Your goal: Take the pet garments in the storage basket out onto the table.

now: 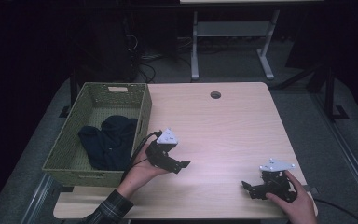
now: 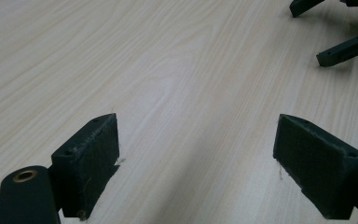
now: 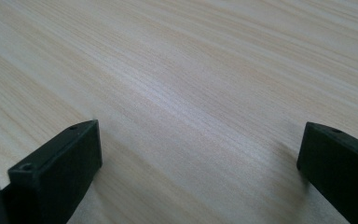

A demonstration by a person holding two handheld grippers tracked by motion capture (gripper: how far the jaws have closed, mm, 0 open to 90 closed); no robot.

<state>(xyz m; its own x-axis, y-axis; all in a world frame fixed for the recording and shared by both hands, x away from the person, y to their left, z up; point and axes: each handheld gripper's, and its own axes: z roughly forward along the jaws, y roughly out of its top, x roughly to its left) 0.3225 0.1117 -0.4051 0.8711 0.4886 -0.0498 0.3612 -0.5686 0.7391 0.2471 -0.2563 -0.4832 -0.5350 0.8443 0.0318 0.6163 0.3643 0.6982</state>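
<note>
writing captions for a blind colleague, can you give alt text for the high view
A person holds two open grippers over a bare wooden table, the left gripper near a green woven basket holding a dark cloth, the right gripper near the table's front right corner.

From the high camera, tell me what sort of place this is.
Probably a lab or workshop set up for recording. A light wooden table with a cable hole holds a woven green basket of dark cloth; another desk's metal frame and loose cables stand behind.

A dark navy garment (image 1: 108, 142) lies crumpled inside the green woven basket (image 1: 61, 148) at the table's left edge.
</note>
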